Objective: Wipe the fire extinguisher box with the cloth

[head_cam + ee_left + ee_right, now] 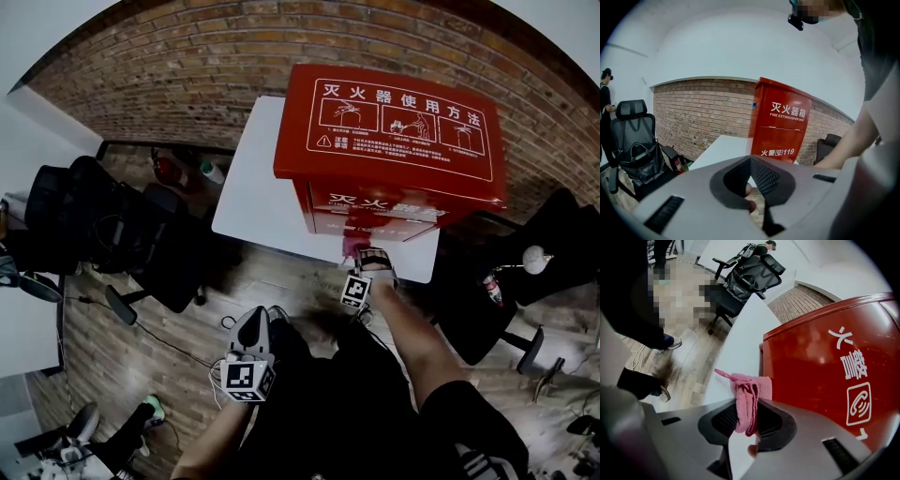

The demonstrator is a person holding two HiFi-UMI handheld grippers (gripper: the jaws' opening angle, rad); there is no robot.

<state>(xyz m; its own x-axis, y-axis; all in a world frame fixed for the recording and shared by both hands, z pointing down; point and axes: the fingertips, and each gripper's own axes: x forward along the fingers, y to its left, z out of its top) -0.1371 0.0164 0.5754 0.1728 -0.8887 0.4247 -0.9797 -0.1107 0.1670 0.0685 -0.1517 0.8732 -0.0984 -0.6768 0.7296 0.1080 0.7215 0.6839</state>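
Left hand-held gripper (750, 160) is held low, well apart from the box. Its jaws are together and nothing is between them. Behind it, at the left, stands a black office chair (632, 140) before a brick wall (701, 112).

The red fire extinguisher box (389, 141) stands on a white surface (251, 202). Its lid carries the white heading "灭火器使用方法" over three small drawings; the print under them is too small to read. The left gripper view shows on the front "灭火器箱", "FIRE EXTINGUISHER BOX" and "火警 119".

The right hand-held gripper (749, 404) is clamped on a folded pink cloth (752, 387). The cloth's free end is at the lower front of the box; whether it presses on it, I cannot tell. In the right gripper view only "火警", a telephone sign and one cut-off digit are visible.
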